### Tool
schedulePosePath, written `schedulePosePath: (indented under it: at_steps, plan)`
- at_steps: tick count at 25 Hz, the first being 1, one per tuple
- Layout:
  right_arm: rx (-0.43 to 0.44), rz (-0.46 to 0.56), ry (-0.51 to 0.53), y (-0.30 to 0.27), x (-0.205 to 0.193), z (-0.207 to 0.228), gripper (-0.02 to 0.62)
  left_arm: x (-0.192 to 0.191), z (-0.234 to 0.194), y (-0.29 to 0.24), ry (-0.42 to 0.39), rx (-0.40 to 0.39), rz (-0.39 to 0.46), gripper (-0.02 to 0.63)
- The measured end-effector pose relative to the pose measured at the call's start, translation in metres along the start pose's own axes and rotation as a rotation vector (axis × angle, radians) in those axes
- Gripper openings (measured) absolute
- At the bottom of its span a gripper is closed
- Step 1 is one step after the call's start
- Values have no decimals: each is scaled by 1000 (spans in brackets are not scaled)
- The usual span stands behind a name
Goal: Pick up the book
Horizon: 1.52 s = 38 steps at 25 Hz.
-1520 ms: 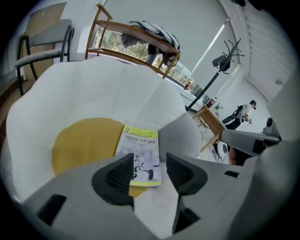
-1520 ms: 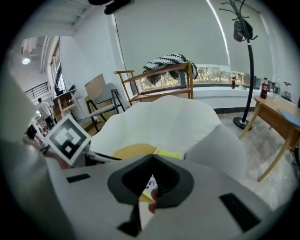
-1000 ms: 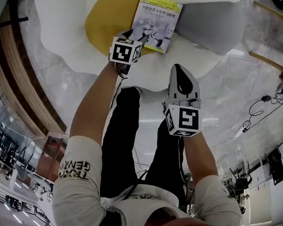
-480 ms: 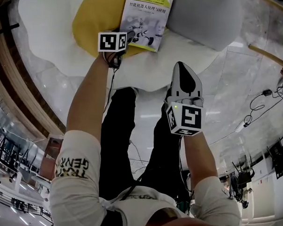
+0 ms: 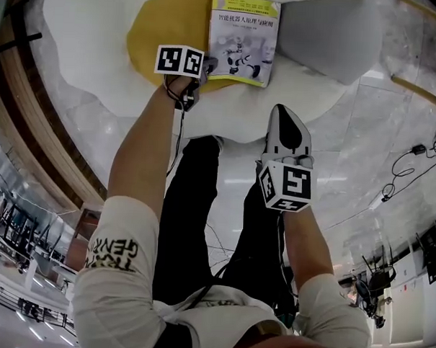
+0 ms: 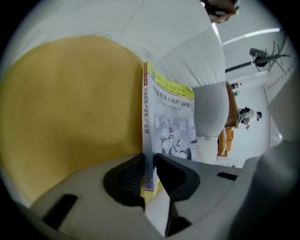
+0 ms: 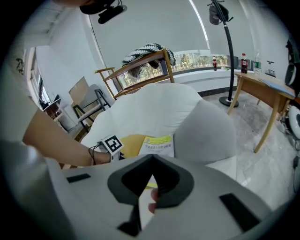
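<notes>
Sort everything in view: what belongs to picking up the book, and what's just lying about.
Belongs: book; left tongs, closing on its near corner.
Lying about: yellow cushion, grey cushion, white seat, wooden table, right tongs, shut, idle.

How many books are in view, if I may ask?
1: a grey paperback book on the yellow patch of a white seat, its corner between the closing jaws of the left gripper.

Downward head camera and tool cameras likely share the book (image 5: 242, 41).
</notes>
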State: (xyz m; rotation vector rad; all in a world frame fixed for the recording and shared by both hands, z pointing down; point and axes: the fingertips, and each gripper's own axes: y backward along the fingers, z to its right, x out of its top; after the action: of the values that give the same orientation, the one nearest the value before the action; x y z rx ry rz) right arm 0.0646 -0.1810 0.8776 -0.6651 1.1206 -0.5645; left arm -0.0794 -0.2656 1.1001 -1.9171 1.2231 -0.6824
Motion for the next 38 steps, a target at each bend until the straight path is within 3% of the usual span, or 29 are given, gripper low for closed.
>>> schedulePosePath:
  at_steps: [2,4,7,9,12,16,21,30,33,38]
  plan:
    - [22,-2,-14,2,2,-11,25,0,17,2,37,-99,32,75]
    - [35,0,-18,5,2,-15,26,-3,34,-3,6,-151,32,108]
    - [27,-2,-13,9,0,-7,25,-3,34,-21,-49,-75,30,136]
    - [16,-2,-13,11,-1,-1,25,-4,25,-30,-29,-26,43,183]
    - [0,1,-14,13,-2,6,26,-2,16,-36,19,3,87,133]
    - [-21,-6,-21,16,-8,11,25,1,19,-28,42,-39,119,81]
    - [-28,-24,-5,28,-10,19,25,0,41,-11,39,-90,206,78]
    - [24,42,62,61,68,-9,25,3,118,61,0,-187,247,78]
    - [60,65,82,75,93,-31,25,-8,131,92,-19,-145,257,78]
    - [119,114,106,93,137,-61,25,-11,151,160,-109,-55,345,77]
